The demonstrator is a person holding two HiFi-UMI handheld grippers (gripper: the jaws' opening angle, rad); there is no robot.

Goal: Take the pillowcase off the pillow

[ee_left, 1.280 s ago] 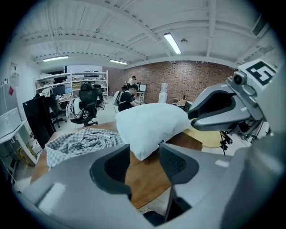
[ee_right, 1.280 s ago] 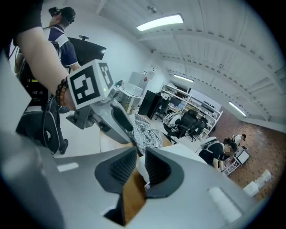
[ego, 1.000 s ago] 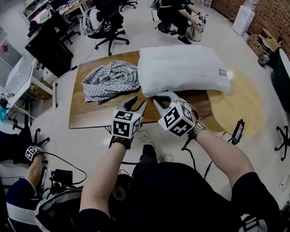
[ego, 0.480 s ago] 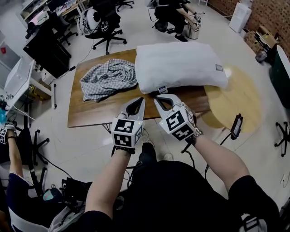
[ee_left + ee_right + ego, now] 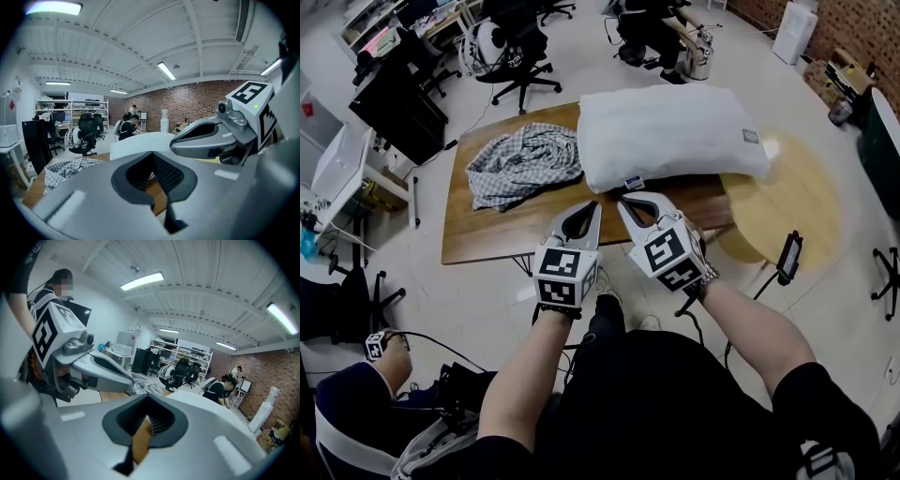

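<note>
Left tongs (image 5: 594,207), right tongs (image 5: 624,201) closed, empty, over table (image 5: 492,236) edge, near pillow (image 5: 675,131).

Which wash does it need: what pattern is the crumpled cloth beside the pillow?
A grey-and-white check; the cloth shows best in the head view.

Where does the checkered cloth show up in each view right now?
Head view: checkered cloth upper left of centre, beside the pillow.
Left gripper view: lower left.
Right gripper view: near centre, just above the jaws.
Shared landmark: the wooden table under it, seen in all three.
</note>
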